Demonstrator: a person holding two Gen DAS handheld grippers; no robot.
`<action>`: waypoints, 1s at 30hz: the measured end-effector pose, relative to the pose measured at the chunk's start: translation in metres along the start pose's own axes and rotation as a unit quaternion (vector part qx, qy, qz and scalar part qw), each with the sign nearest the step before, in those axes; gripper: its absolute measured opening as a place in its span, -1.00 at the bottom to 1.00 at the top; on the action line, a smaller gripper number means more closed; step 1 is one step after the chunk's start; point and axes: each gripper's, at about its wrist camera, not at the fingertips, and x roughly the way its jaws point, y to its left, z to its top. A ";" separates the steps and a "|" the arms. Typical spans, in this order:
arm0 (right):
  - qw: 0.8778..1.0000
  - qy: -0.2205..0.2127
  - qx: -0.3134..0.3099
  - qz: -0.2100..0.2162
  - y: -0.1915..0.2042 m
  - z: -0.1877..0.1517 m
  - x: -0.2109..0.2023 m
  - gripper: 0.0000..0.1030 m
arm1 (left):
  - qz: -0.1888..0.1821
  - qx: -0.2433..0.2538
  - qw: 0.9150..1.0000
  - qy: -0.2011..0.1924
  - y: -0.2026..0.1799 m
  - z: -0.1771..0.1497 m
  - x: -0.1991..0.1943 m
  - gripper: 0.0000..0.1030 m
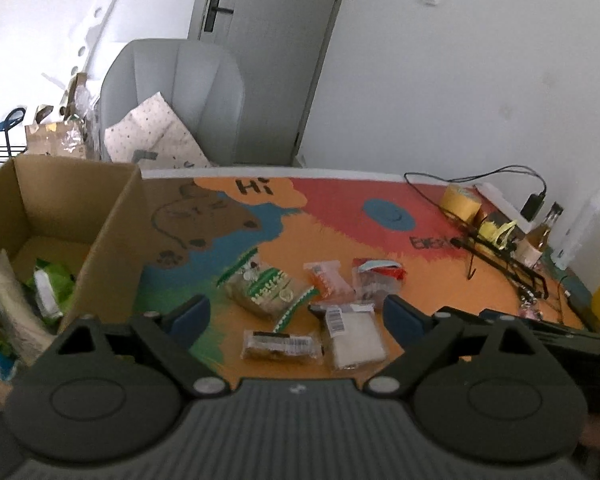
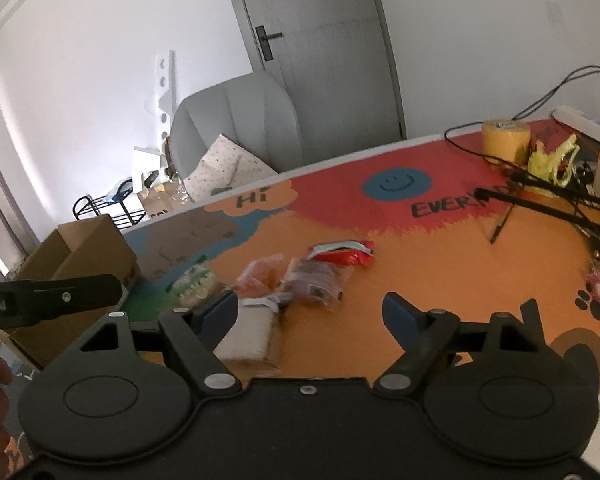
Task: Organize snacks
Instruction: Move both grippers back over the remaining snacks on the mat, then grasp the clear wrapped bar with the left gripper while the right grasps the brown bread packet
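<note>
the left gripper hangs above the table with its jaws spread wide and nothing between them. just ahead of its fingertips lie the snack packets: a green-and-white striped pack, an orange pack, a red-topped pack, a white pouch and a clear barcoded bar. to its left stands the cardboard box with a green packet inside. the right gripper is likewise wide open and empty, the blurred white pouch beside its left finger.
</note>
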 end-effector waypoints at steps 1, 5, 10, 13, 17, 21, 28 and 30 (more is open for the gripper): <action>1.000 0.004 0.003 0.000 -0.003 -0.001 0.003 0.42 | 0.002 0.000 1.000 0.004 -0.001 -0.001 0.005 0.81; 1.000 0.015 0.011 0.000 -0.010 -0.003 0.015 0.32 | 0.008 0.000 1.000 0.019 -0.002 -0.007 0.022 0.75; 1.000 0.026 0.015 0.006 -0.015 -0.004 0.028 0.27 | 0.016 0.001 0.999 0.037 -0.002 -0.014 0.043 0.65; 0.999 0.032 0.014 0.011 -0.015 -0.005 0.034 0.27 | 0.021 -0.002 0.999 0.049 0.001 -0.018 0.053 0.53; 0.999 0.038 0.016 0.014 -0.017 -0.004 0.044 0.27 | 0.024 -0.004 0.998 0.061 0.002 -0.022 0.063 0.34; 0.999 0.040 0.021 0.015 -0.019 0.002 0.055 0.27 | 0.027 -0.002 0.997 0.068 0.002 -0.025 0.070 0.23; 0.999 0.035 0.024 0.020 -0.013 0.011 0.070 0.29 | 0.022 0.003 0.998 0.062 0.004 -0.026 0.069 0.15; 0.999 0.035 0.021 0.020 -0.010 0.013 0.075 0.29 | 0.023 0.000 0.998 0.064 0.007 -0.024 0.068 0.04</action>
